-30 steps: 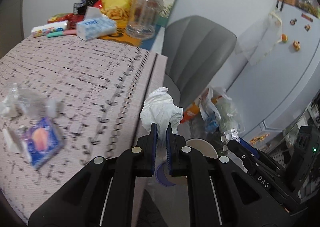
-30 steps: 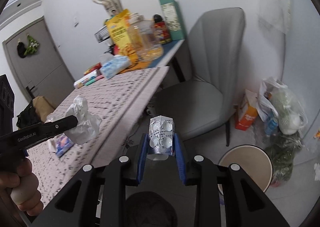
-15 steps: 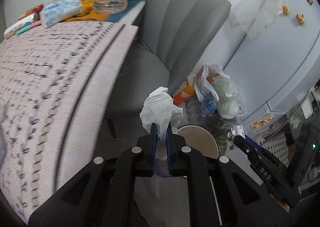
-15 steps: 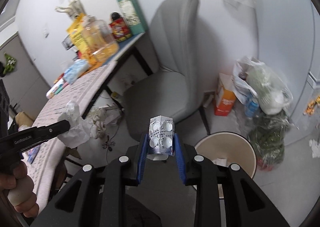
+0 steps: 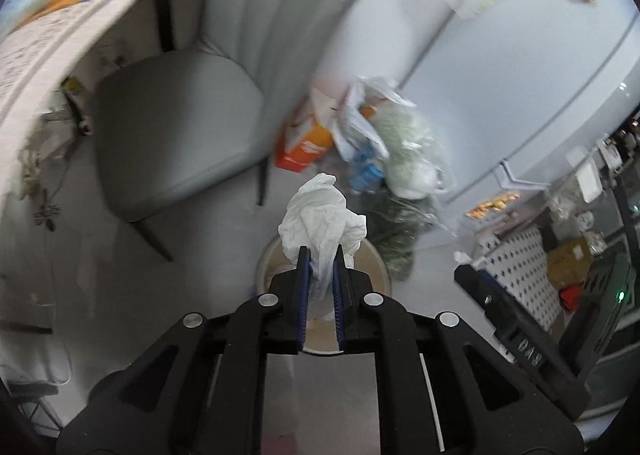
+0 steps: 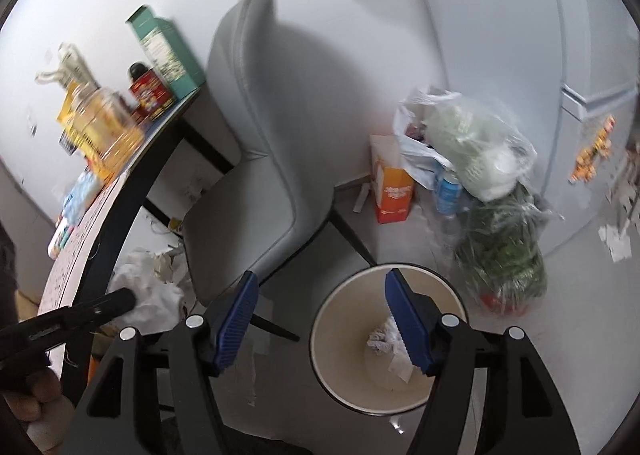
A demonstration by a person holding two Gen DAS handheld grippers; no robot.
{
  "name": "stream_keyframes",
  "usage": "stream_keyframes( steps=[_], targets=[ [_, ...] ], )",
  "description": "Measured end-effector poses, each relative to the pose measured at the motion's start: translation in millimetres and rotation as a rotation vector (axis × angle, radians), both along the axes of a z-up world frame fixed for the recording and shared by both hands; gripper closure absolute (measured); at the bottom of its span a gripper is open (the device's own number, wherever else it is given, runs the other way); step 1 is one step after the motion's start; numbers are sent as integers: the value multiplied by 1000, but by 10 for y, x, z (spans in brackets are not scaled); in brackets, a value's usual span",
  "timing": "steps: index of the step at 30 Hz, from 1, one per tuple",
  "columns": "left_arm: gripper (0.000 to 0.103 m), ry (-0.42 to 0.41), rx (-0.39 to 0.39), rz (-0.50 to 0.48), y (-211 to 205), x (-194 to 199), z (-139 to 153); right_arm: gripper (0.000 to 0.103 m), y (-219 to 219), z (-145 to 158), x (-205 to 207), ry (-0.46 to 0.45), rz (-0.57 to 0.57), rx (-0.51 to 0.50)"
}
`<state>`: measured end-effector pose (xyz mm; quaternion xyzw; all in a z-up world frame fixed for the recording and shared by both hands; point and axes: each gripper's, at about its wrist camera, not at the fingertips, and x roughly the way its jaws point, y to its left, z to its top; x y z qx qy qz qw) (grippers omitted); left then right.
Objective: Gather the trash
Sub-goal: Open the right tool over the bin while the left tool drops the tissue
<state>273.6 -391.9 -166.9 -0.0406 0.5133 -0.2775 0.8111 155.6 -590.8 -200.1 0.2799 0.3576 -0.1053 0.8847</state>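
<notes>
My left gripper (image 5: 320, 255) is shut on a crumpled white tissue (image 5: 322, 215) and holds it above a round beige trash bin (image 5: 378, 261) on the floor. It also shows at the left of the right wrist view (image 6: 120, 301) with the tissue (image 6: 154, 295). My right gripper (image 6: 320, 295) is open and empty, right above the bin (image 6: 340, 335). Crumpled paper and scraps (image 6: 386, 339) lie in the bin's bottom. The pill blister pack is no longer between the right fingers.
A grey chair (image 6: 256, 159) stands left of the bin, beside the table edge (image 6: 120, 207) with boxes and bottles on it. An orange carton (image 6: 392, 191) and plastic bags of greens (image 6: 496, 239) sit behind the bin against the wall.
Both grippers swung from the table down towards the bin. My right gripper opened and the blister pack left it. My left gripper still holds the tissue.
</notes>
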Motion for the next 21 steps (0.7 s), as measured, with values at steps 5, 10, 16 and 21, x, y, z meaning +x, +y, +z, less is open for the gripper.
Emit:
stream_keyframes(
  steps=[5, 10, 16, 21],
  targets=[
    [24, 34, -55, -41, -186, -14, -85, 37, -196, -57, -276, 19, -57, 17],
    [15, 24, -36, 18, 37, -17, -48, 37, -276, -54, -421, 19, -81, 20],
    [8, -59, -10, 84, 404, -43, 208, 34, -84, 42, -385, 2, -39, 20],
    [6, -124, -3, 139, 792, -114, 429, 19, 202, 225, -313, -26, 5, -2]
  ],
)
